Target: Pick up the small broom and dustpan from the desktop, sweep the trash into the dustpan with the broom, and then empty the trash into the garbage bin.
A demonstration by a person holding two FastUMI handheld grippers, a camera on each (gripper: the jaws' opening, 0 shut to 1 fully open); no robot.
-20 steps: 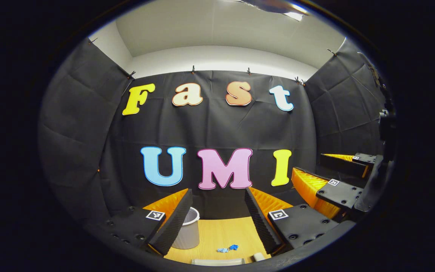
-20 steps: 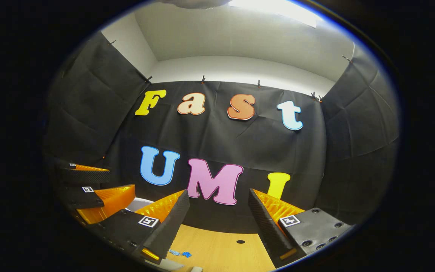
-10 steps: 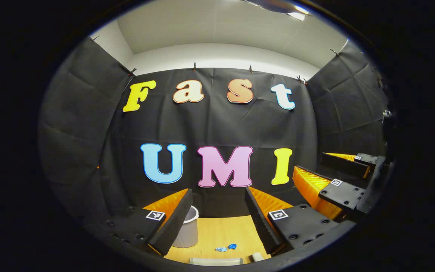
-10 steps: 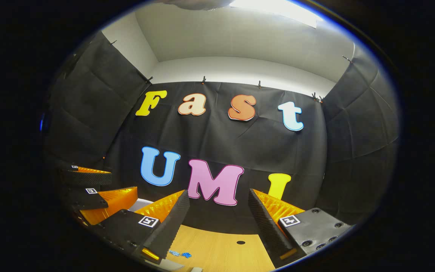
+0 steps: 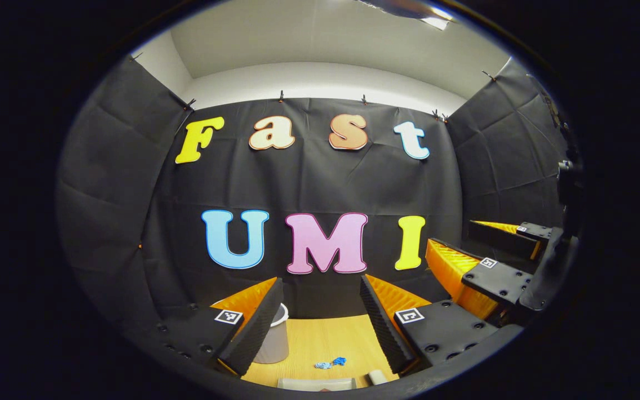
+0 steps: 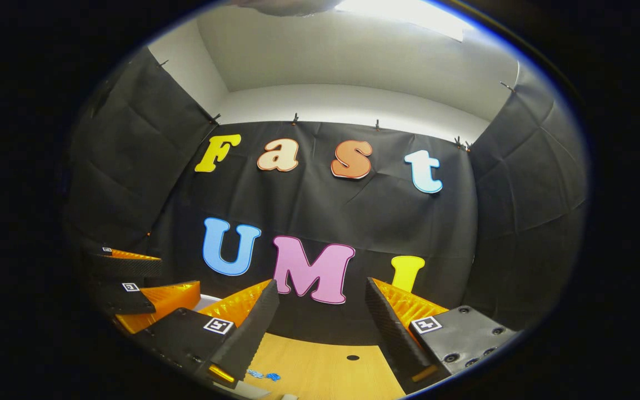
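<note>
In the left gripper view my left gripper (image 5: 320,328) is open and holds nothing, raised above the wooden desktop (image 5: 325,339). Between its fingers lie small blue trash scraps (image 5: 331,363). A pale grey tool edge (image 5: 317,383) and a small pale piece (image 5: 376,376) sit at the near rim; I cannot tell broom from dustpan. The grey garbage bin (image 5: 275,340) stands behind the left finger. My right gripper (image 6: 320,333) is open and empty, also above the desktop, with the blue trash scraps (image 6: 264,375) low on its left. Each gripper sees the other beside it: right gripper (image 5: 464,239), left gripper (image 6: 178,273).
A small dark hole (image 6: 353,357) marks the desktop (image 6: 325,366) ahead of the right gripper. The bin's pale rim (image 6: 206,301) peeks out behind the left gripper there. Black cloth walls close the booth on three sides just past the desk's far edge.
Both views drift slightly, the wall shifting a little to the left. Both grippers stay open and empty, and nothing on the desk has moved.
</note>
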